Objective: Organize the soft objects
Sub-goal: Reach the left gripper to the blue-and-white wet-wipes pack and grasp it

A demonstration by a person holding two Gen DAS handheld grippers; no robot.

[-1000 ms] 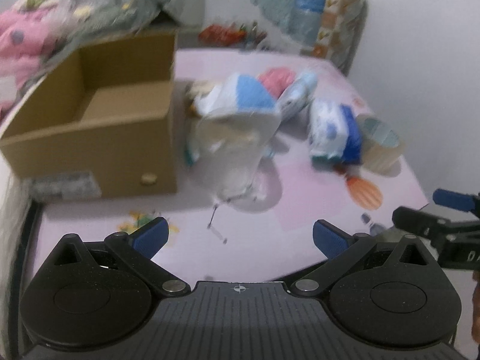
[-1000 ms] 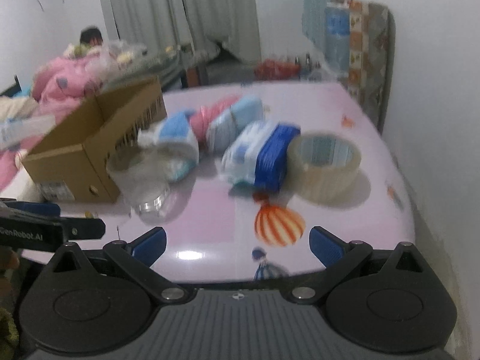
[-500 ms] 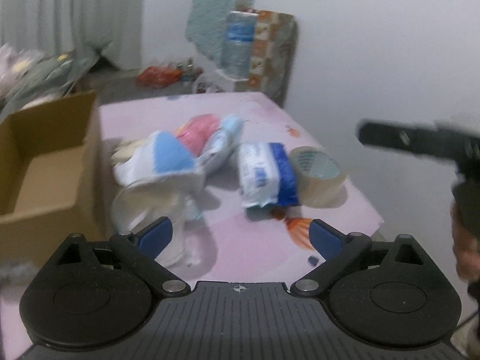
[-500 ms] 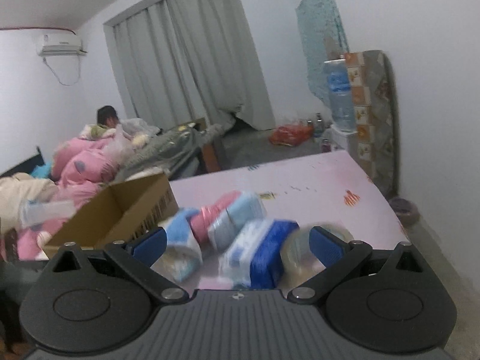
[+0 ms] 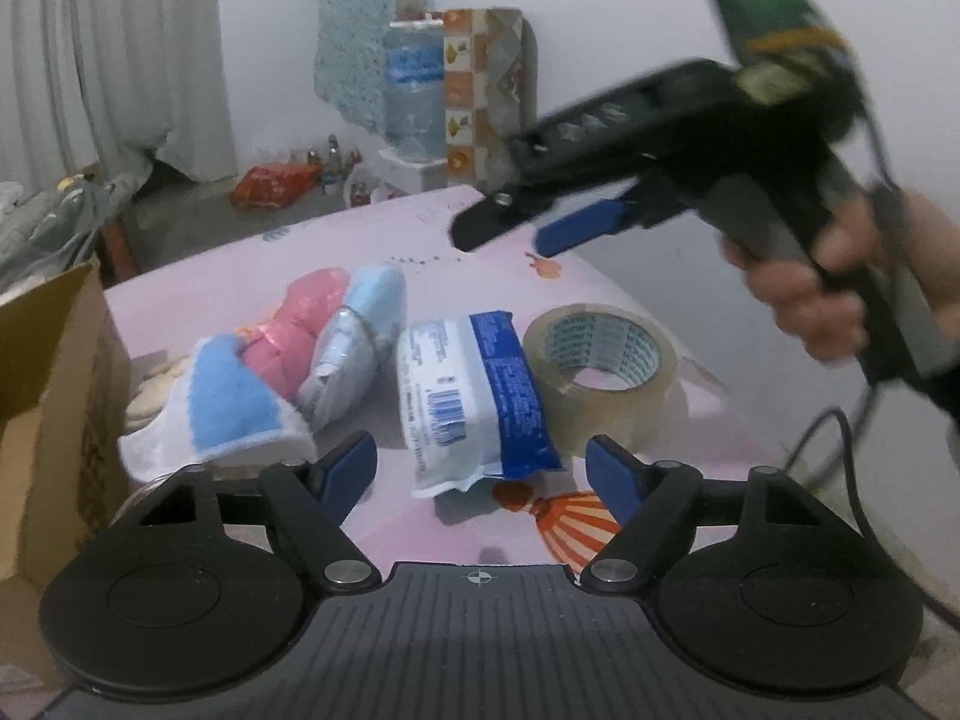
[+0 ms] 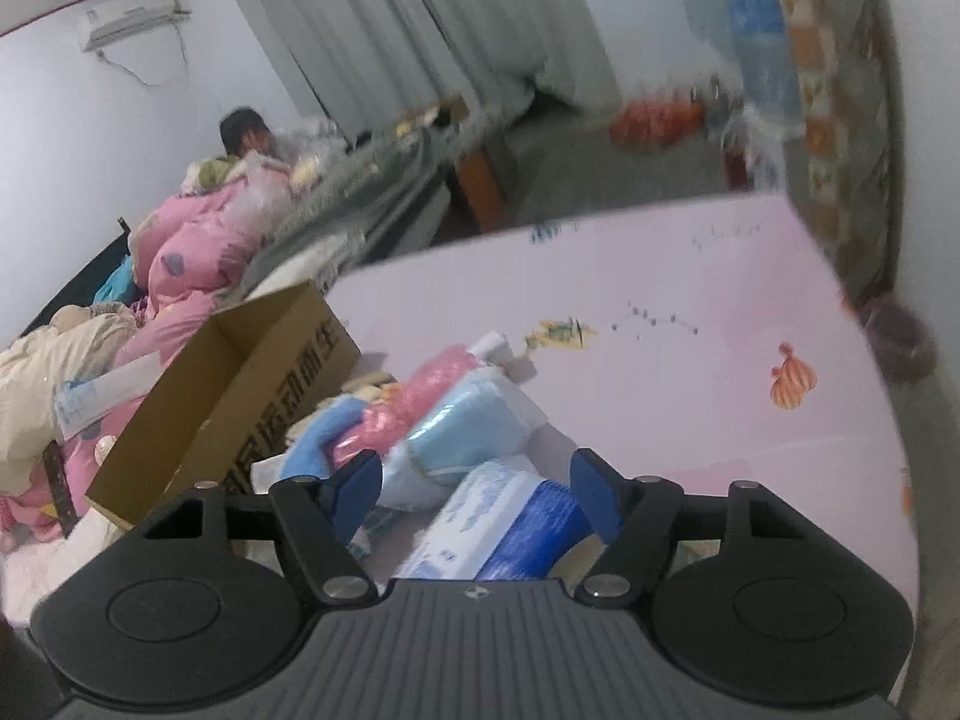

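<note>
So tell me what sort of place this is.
Most likely a lived-in bedroom in a home. Pink bedding lies piled on a bed beside the table, long curtains hang at the back, an air conditioner sits high on the wall, and a water bottle stands in the corner.

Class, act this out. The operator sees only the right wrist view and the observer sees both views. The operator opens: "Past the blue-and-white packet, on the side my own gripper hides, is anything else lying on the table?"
Observer: Yes. A roll of tape lies flat close beside the packet. I cannot tell whether they touch.
Operator: Where is the other gripper?
Observer: The left gripper is aimed at the packet. Its fingers are closing, and nothing is gripped between them.
Operator: Any marking on the packet's side that I cannot see?
Observer: A barcode on its white part, facing the left gripper.
</note>
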